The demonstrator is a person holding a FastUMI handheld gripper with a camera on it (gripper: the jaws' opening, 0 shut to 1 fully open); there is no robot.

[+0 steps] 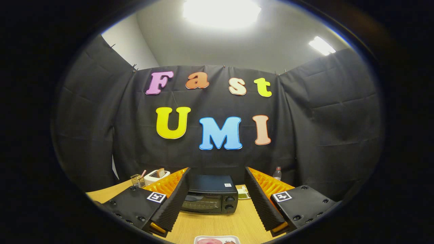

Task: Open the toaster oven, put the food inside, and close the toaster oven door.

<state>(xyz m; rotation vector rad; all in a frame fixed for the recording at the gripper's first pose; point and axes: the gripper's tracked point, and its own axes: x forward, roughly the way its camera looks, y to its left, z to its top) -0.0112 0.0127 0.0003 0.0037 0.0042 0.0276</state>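
wooden table (237, 223) | toaster oven (210, 196) | white tray (217, 239) | white toaster (156, 175)

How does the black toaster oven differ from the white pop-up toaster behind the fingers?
The black toaster oven is dark and boxy with a glass front door, shut, and two knobs; the white pop-up toaster is pale, smaller-looking, with a slice standing in its top slot. The oven sits beyond and between the open fingers of the hand-held gripper; the toaster stands farther back, past one finger. Both rest on the wooden table.

Recording booth, black cloth walls (322, 128), wooden table (217, 223), ceiling lights (220, 12)
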